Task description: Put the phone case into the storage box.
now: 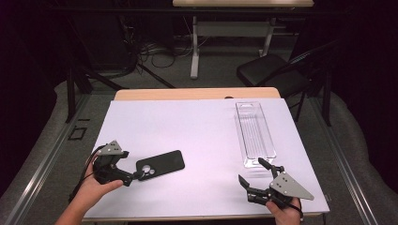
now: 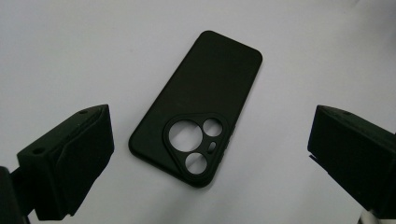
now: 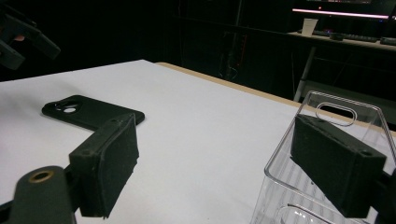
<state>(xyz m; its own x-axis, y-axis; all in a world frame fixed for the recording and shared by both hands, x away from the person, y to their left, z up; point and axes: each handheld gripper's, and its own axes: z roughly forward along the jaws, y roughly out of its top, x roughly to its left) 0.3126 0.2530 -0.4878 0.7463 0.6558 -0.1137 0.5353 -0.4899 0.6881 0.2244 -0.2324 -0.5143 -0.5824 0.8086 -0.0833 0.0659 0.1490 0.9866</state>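
We see a white table sheet (image 1: 187, 131). Clear plastic package (image 1: 254, 133) lies at 2 o'clock, touching nothing. Black phone case (image 1: 161, 165) lies flat at 8 o'clock, camera cutouts toward our left gripper (image 1: 133, 177), jaws spread wide, empty, hovering just beside the case's near end. Right gripper (image 1: 253, 171) at 5 o'clock, jaws apart, empty, just beside the package's near end.
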